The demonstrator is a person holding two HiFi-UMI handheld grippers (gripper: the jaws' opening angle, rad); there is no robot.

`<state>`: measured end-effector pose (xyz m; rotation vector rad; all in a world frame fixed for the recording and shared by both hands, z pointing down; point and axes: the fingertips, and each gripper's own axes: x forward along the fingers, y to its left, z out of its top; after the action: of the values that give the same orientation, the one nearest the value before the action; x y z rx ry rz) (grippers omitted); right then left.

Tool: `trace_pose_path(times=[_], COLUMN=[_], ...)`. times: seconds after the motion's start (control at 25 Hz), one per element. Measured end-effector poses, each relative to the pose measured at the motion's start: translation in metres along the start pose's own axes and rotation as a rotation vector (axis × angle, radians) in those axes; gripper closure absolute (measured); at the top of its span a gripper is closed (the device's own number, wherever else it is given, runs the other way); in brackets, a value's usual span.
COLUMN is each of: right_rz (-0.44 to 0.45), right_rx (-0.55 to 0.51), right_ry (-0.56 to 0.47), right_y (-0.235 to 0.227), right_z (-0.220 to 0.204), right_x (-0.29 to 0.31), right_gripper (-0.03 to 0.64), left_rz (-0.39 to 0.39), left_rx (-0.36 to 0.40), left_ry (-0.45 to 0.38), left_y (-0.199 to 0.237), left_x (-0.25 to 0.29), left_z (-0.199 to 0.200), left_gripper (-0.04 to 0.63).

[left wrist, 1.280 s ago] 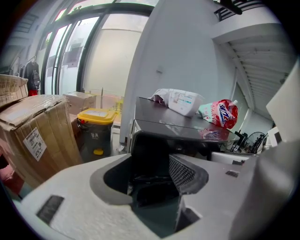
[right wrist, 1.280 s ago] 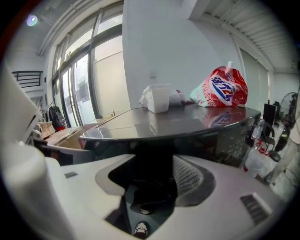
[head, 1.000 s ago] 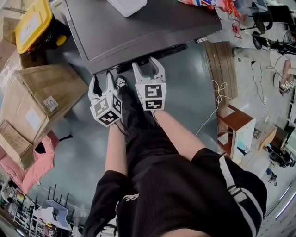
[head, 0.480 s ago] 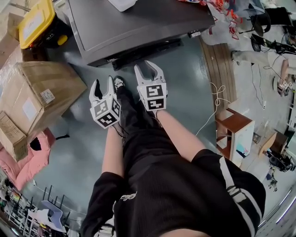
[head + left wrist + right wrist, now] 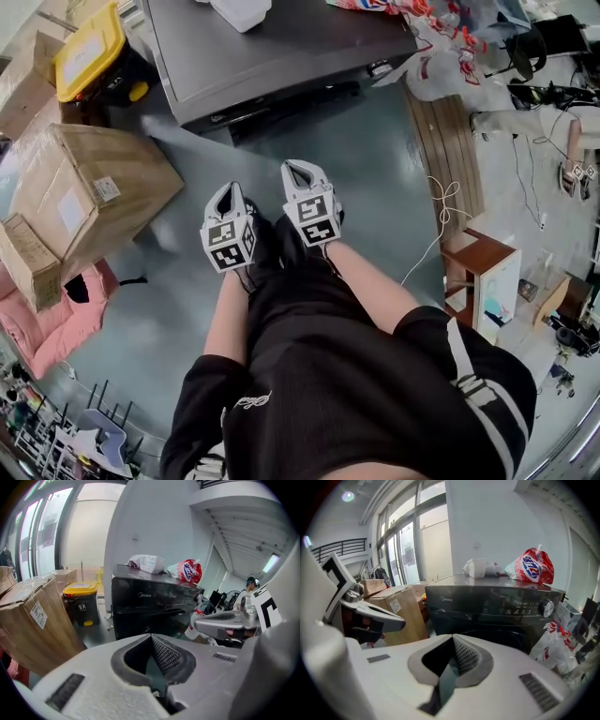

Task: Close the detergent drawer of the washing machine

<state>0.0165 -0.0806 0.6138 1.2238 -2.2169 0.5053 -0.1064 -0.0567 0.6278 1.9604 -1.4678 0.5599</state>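
The dark grey washing machine (image 5: 281, 47) stands at the top of the head view, well ahead of both grippers. In the right gripper view its control panel (image 5: 497, 603) with a round knob (image 5: 544, 606) faces me, and the left end of the panel (image 5: 445, 599) looks flush, with no drawer sticking out. My left gripper (image 5: 228, 189) and right gripper (image 5: 298, 169) hang side by side above the grey floor, close to the person's legs. Both are shut with nothing between the pads: the left gripper (image 5: 151, 637) and right gripper (image 5: 453, 639) show their tips meeting.
Cardboard boxes (image 5: 84, 197) and a yellow-lidded bin (image 5: 89, 52) stand left of the machine. A pink cloth (image 5: 47, 328) lies lower left. A wooden stool (image 5: 478, 258) and a white cable (image 5: 441, 216) are at right. A red detergent bag (image 5: 532, 566) sits on the machine top.
Both grippers have drawn back from the machine's front toward the person. Their jaws, open in the earlier frames, are now shut and empty.
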Motion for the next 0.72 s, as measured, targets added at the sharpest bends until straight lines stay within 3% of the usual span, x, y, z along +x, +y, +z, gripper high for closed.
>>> trace_pose_path(times=[0.2,0.52,0.72], right_rz=[0.051,0.061,0.048], right_rx=[-0.044,-0.127,-0.156], right_ry=[0.028,0.029,0.06], right_y=[0.018,0.063,0.095], right_z=[-0.007,-0.001,-0.011], right_x=[-0.009,-0.021,-0.043], right_gripper=[0.611,0.611,0.611], left_rz=[-0.034,-0.11,-0.14], left_rx=[-0.011,-0.008,-0.05], left_ry=[0.01,-0.023,-0.025], left_y=[0.001,0.008,0.019], left_x=[-0.016,-0.049,-0.08], left_z=[-0.007,-0.017,-0.038], left_gripper=[0.589,0.589,0.589])
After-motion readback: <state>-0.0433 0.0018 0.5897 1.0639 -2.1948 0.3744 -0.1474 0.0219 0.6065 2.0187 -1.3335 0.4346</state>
